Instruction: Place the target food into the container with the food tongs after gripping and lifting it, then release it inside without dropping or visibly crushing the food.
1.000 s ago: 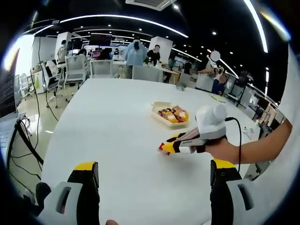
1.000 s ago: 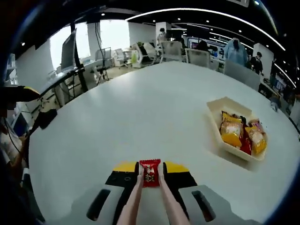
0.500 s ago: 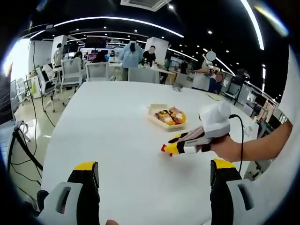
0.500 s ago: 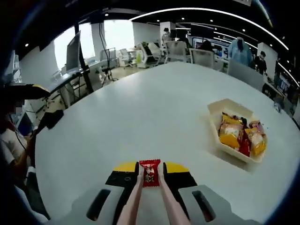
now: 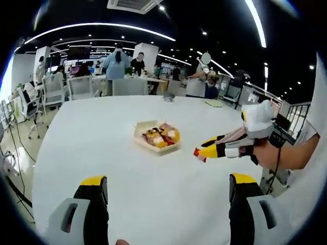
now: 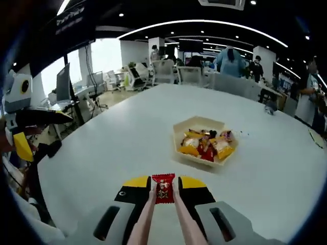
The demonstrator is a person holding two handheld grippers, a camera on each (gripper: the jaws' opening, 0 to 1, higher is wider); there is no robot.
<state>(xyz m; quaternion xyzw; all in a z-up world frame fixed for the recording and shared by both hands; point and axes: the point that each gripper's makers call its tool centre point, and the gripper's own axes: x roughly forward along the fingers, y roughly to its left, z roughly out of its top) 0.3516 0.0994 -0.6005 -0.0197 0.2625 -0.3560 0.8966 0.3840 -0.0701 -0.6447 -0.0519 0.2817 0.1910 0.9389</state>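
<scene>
A small red snack packet (image 6: pixel 163 188) is pinched at the tips of pale pink food tongs (image 6: pixel 146 219), and my right gripper (image 6: pixel 163 181) is shut on those tongs. In the left gripper view the right gripper (image 5: pixel 208 151) hovers above the table just right of the container, the red packet (image 5: pixel 196 152) at its tip. The cream tray-like container (image 6: pixel 180 133) (image 5: pixel 139 127) holds several orange and red snack packets. My left gripper (image 5: pixel 168 182) has its jaws wide apart and holds nothing. It also appears at the left of the right gripper view as the left gripper (image 6: pixel 23 145).
The big white table (image 5: pixel 92 132) spreads around the container; its near edge runs along the left (image 6: pixel 56 153). A person's arm (image 5: pixel 294 155) carries the right gripper. Office chairs (image 5: pixel 80 87) and standing people (image 5: pixel 116 64) line the far side.
Both cameras have swung, so the container now sits nearer the middle of each view. The right gripper with the packet has risen and stands right of the container. The grip is unchanged.
</scene>
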